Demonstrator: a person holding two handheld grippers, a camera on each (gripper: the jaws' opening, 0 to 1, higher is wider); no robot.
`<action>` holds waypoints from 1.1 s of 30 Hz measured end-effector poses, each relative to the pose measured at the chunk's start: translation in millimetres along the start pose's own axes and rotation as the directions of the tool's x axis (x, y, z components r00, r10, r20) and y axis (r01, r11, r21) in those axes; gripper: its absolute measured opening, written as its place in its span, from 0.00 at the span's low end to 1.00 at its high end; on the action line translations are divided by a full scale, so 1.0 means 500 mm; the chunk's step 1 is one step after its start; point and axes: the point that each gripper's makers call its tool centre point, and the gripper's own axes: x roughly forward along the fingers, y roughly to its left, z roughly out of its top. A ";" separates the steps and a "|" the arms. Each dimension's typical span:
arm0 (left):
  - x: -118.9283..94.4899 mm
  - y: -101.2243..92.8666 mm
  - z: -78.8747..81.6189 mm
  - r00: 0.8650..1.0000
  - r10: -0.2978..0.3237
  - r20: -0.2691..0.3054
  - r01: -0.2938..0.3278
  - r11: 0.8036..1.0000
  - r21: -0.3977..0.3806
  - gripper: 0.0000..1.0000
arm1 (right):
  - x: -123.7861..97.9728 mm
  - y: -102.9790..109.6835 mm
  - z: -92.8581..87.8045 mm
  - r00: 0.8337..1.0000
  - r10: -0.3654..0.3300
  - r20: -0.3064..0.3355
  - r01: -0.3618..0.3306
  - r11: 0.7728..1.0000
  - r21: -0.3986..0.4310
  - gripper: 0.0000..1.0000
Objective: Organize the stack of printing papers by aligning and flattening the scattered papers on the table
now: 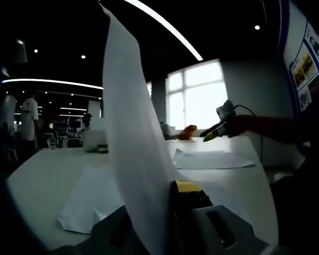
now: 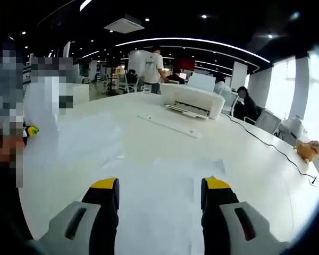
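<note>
Paper (image 1: 133, 143) stands upright between the jaws of the left gripper (image 1: 165, 212), which is clenched on the sheet above the white table (image 1: 37, 180). More sheets (image 2: 165, 186) lie flat on the table under the right gripper (image 2: 159, 199), whose jaws are spread apart, grasping nothing.

The sheet (image 1: 133, 159) between the left gripper's fingers (image 1: 187, 192) hides one finger. Its top is cut off.

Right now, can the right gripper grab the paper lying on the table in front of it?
Probably yes. The right gripper is open and hangs right over the flat paper on the table, with nothing between them.
</note>
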 end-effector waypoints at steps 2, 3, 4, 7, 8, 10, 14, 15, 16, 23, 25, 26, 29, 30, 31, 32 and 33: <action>0.000 0.000 0.000 1.000 -0.001 0.000 0.001 1.000 -0.001 0.06 | 0.004 0.002 0.001 1.000 0.004 0.007 -0.004 1.000 0.003 0.60; 0.001 0.000 0.000 1.000 -0.001 0.000 0.001 1.000 -0.001 0.06 | 0.006 0.004 0.001 1.000 0.007 0.011 -0.007 1.000 0.004 0.60; 0.001 0.000 0.001 1.000 -0.003 0.001 0.003 1.000 -0.001 0.06 | 0.008 0.004 0.001 1.000 0.007 0.010 -0.007 1.000 0.006 0.60; 0.001 -0.003 0.002 1.000 -0.008 0.004 0.008 1.000 -0.003 0.06 | 0.010 0.007 0.004 1.000 0.001 0.016 -0.001 1.000 0.018 0.60; 0.001 -0.003 0.002 1.000 -0.009 0.005 0.010 1.000 -0.004 0.06 | 0.011 0.008 0.005 1.000 -0.001 0.018 0.001 1.000 0.021 0.60; 0.001 -0.004 0.002 1.000 -0.011 0.003 0.011 1.000 -0.004 0.06 | 0.011 0.010 0.007 1.000 -0.001 0.023 0.001 1.000 0.023 0.60; 0.003 -0.006 -0.001 1.000 -0.009 -0.005 0.009 1.000 0.001 0.06 | 0.012 0.010 0.008 1.000 -0.002 0.026 0.002 1.000 0.027 0.59; 0.003 -0.006 -0.001 1.000 -0.008 -0.006 0.008 1.000 0.004 0.06 | 0.011 0.007 0.006 1.000 -0.003 0.024 0.003 1.000 0.030 0.59; 0.004 -0.007 -0.001 1.000 -0.008 -0.007 0.008 1.000 0.006 0.06 | 0.010 0.004 0.003 1.000 -0.004 0.023 0.004 0.999 0.032 0.59; 0.006 -0.009 -0.005 1.000 -0.009 -0.021 0.009 1.000 0.012 0.06 | 0.010 -0.019 -0.016 1.000 -0.016 0.015 0.016 0.999 0.043 0.59; 0.006 -0.008 -0.006 1.000 -0.008 -0.023 0.009 1.000 0.014 0.06 | 0.021 -0.022 -0.026 1.000 -0.020 0.009 0.020 0.998 0.062 0.59; 0.006 -0.008 -0.006 1.000 -0.008 -0.023 0.008 1.000 0.015 0.06 | 0.024 -0.022 -0.028 1.000 -0.019 0.006 0.019 0.998 0.063 0.59; 0.005 -0.007 -0.005 1.000 -0.007 -0.020 0.008 1.000 0.015 0.06 | 0.036 -0.011 -0.036 1.000 -0.012 -0.005 0.012 0.998 0.070 0.58; 0.005 -0.007 -0.005 1.000 -0.008 -0.020 0.008 1.000 0.015 0.06 | 0.039 -0.008 -0.037 1.000 -0.011 -0.007 0.011 0.997 0.070 0.57; 0.005 -0.006 -0.005 1.000 -0.009 -0.021 0.009 1.000 0.015 0.06 | 0.043 -0.006 -0.038 1.000 -0.010 -0.007 0.010 0.998 0.070 0.57; 0.005 -0.006 -0.005 1.000 -0.009 -0.021 0.009 1.000 0.015 0.06 | 0.046 -0.004 -0.039 1.000 -0.009 -0.008 0.010 0.998 0.069 0.57; 0.005 -0.006 -0.005 1.000 -0.009 -0.022 0.009 1.000 0.015 0.06 | 0.049 -0.002 -0.040 1.000 -0.008 -0.010 0.009 0.998 0.069 0.57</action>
